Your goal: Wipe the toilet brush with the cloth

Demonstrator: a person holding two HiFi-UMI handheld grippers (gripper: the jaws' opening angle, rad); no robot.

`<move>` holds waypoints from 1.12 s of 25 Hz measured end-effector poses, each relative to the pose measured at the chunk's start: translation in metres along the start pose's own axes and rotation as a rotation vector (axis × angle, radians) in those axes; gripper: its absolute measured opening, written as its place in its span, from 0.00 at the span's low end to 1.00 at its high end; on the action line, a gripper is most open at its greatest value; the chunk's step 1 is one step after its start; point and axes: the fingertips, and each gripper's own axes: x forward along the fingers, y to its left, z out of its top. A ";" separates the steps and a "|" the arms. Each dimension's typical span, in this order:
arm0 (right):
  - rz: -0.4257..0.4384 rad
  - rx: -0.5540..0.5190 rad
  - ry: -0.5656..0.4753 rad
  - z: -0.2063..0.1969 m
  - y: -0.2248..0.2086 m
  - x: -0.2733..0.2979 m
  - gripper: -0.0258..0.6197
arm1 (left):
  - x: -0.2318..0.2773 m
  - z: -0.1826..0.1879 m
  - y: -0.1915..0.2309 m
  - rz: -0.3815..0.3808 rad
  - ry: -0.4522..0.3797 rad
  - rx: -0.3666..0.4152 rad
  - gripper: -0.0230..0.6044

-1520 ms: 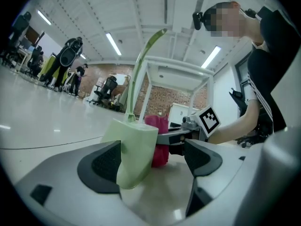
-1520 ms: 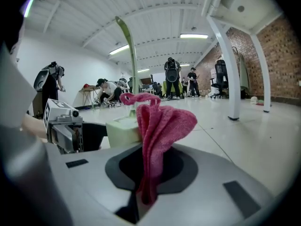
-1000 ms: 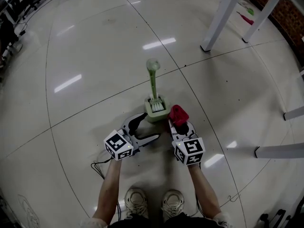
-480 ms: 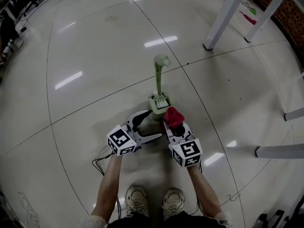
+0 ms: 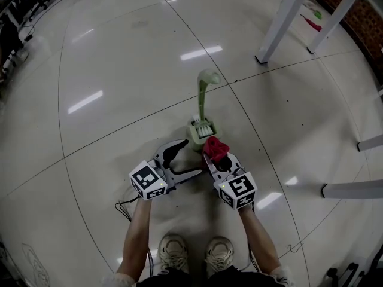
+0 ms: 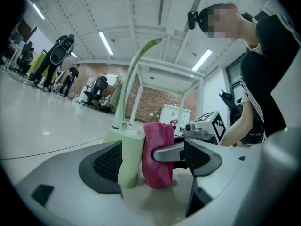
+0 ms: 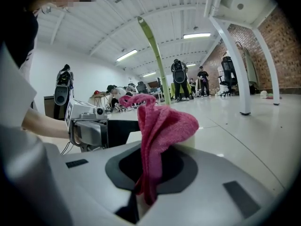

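"Head view had the toilet brush standing in its holder, just ahead of the left gripper's wide jaws."
"Right gripper pinched the cloth; a sideways shove could've toppled the holder."

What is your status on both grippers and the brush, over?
Left gripper open beside the holder. Right gripper shut on cloth, cloth beside the holder. Toilet brush upright in holder, nothing in the way.
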 end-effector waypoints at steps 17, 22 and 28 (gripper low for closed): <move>-0.019 -0.025 0.023 -0.001 0.020 0.009 0.09 | -0.006 -0.009 0.003 -0.104 0.021 -0.092 0.67; -0.021 -0.005 0.025 -0.004 0.014 0.010 0.09 | 0.002 -0.010 -0.001 -0.129 0.030 -0.087 0.67; 0.136 -0.039 0.058 -0.011 0.033 0.022 0.09 | 0.001 -0.009 0.001 -0.128 0.012 -0.099 0.67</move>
